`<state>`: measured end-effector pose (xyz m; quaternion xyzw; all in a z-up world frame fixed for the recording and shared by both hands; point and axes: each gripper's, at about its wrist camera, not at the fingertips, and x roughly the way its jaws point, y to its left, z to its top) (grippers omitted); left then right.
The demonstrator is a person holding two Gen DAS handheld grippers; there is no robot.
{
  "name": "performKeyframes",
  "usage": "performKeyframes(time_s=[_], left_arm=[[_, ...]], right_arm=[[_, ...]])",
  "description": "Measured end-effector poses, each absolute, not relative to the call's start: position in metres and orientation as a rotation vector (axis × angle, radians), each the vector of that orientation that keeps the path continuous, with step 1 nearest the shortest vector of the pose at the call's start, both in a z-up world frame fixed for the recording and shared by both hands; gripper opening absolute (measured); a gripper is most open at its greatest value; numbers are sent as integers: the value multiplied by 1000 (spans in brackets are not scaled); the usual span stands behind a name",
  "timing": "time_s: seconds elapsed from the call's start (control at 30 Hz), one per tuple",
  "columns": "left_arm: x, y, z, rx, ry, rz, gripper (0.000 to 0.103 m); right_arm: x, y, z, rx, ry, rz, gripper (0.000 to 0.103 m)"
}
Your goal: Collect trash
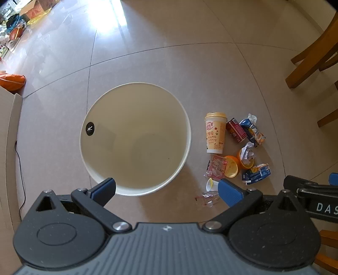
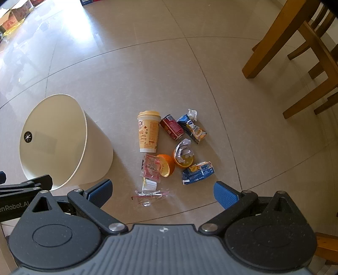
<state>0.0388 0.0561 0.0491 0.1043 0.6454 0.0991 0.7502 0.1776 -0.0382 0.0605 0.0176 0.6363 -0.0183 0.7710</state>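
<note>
A cream round bin (image 1: 188, 135) (image 2: 95, 148) stands on the tiled floor with nothing inside. Right of it lies a pile of trash: a yellow paper cup (image 1: 215, 132) (image 2: 147, 132), a red carton (image 1: 235, 129) (image 2: 172, 127), a blue carton (image 1: 253, 132) (image 2: 193, 129), two orange peel halves (image 1: 246, 157) (image 2: 183, 156), one stuffed with crumpled paper, a flattened blue carton (image 1: 256, 173) (image 2: 197, 172), a pink wrapper (image 1: 216, 168) (image 2: 151, 168) and a clear wrapper (image 1: 208, 198) (image 2: 150, 195). My left gripper (image 1: 166, 190) hangs open over the bin's near rim. My right gripper (image 2: 162, 191) hangs open above the clear wrapper.
Wooden chair legs (image 1: 312, 55) (image 2: 274, 40) stand at the right. A cardboard edge (image 1: 10, 131) and a black cable (image 1: 21, 169) run along the left. Boxes and bags (image 1: 25, 12) lie at the far left. The right gripper's body (image 1: 312, 196) shows beside the left one.
</note>
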Motion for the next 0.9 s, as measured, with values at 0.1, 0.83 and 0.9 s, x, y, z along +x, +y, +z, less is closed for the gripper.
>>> performKeyframes(time_s=[0.1,0.83,0.9], left_arm=[[40,55,49,232,1410,215,102],[40,54,49,237,1385,196,102],[39,55,50,236,1378,196,102]], right_arm=[[177,-38,60,38,1378,-40,103],[176,-37,58,45,1366,-44,103],[176,-37,57,51,1365,-46,103]])
